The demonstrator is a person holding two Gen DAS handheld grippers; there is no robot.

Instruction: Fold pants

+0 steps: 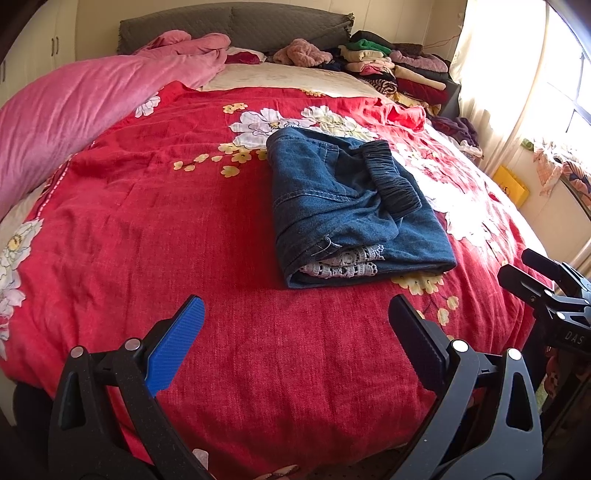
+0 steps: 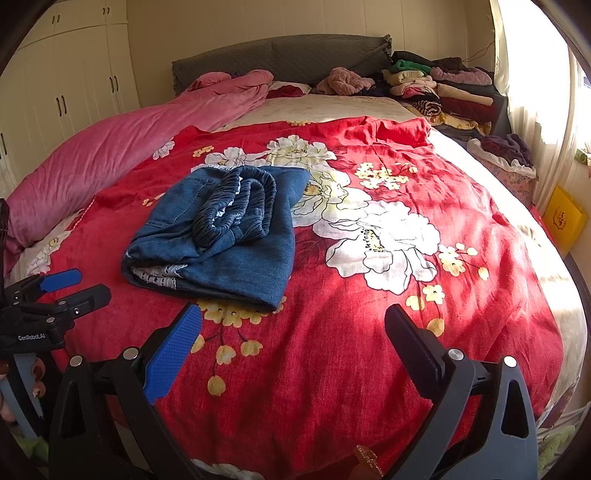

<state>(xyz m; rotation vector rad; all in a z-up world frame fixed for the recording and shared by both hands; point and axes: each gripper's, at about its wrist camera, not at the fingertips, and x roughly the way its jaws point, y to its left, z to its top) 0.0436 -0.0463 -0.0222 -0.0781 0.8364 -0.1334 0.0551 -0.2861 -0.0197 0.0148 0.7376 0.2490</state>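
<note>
The blue denim pants [image 1: 354, 206] lie folded into a compact rectangle on the red floral bedspread [image 1: 184, 240], elastic waistband on top and white lace hem peeking out of the near edge. My left gripper [image 1: 295, 314] hovers open just short of that near edge and holds nothing. In the right wrist view the pants [image 2: 229, 243] sit to the left, and my right gripper [image 2: 293, 321] is open and empty over the bedspread [image 2: 369, 350], near the pants' right corner. Each gripper shows at the edge of the other's view: the right gripper [image 1: 514, 264], the left gripper [image 2: 94, 283].
A pink duvet [image 1: 74, 110] is bunched along the bed's left side. Stacked folded clothes [image 1: 399, 70] fill the far right corner by the grey headboard [image 1: 236, 26]. A yellow bag [image 2: 565, 218] stands on the floor right of the bed, wardrobes [image 2: 62, 92] at left.
</note>
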